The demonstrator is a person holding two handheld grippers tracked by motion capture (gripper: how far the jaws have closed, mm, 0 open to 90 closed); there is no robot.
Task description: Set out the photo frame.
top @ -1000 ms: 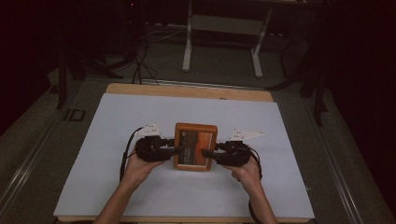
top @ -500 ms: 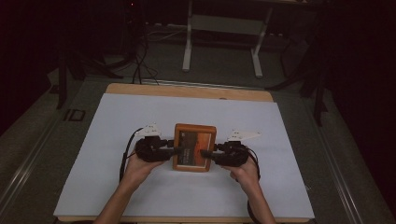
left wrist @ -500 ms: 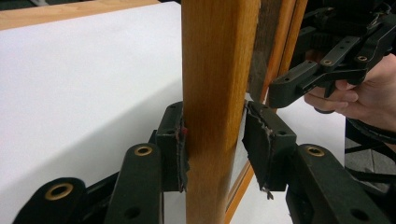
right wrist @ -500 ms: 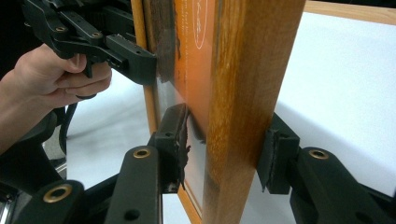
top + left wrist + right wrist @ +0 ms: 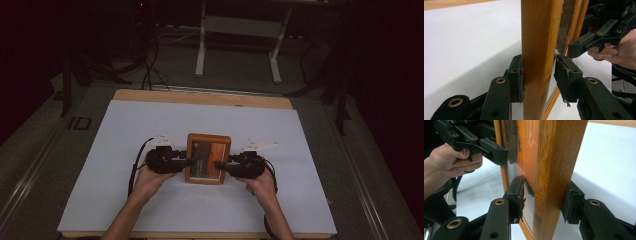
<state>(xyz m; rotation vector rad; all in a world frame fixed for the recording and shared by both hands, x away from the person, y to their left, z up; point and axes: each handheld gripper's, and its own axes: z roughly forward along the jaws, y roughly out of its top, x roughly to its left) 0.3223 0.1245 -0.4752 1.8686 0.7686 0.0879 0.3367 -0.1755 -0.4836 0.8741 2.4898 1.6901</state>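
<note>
- Wooden picture frame point(image 5: 208, 158) sits mid-table on the white sheet point(image 5: 150, 120), nearer the person's edge, betw. both grippers.
- Left gripper point(image 5: 181, 162) comes in from the frame's left side; jaws straddle the left rail. In left gripper view point(image 5: 539, 77) one pad is touching the wood, the other stands a small gap off the rail, so jaws are narrowed round the frame but not fully clamped on that side.
- Right gripper point(image 5: 220, 166) comes in from the frame's right side. In right gripper view point(image 5: 544, 200) the rail sits betw. both pads, inner pad over the glass face, outer pad against the rail's outside; looks closed onto the frame, though exact contact at the outer pad is hard to tell.
- Left hand point(image 5: 150, 175) and right hand point(image 5: 261, 182) each wrap a gripper handle; forearms enter from bottom of high view.
- Frame insert: orange panel w/ dark brown band at one end. Faint white script + an oval line drawing on the orange in right gripper view point(image 5: 530, 135); too blurred to read. No brand legible.
- Pads on both grippers look worn, w/ frayed edges.
- Wooden table edge point(image 5: 200, 97) shows beyond the sheet's far side.
- Grey floor marking reads "ID" point(image 5: 79, 123), left of the table.
- Metal stand legs point(image 5: 237, 45) on the floor beyond the table.
</note>
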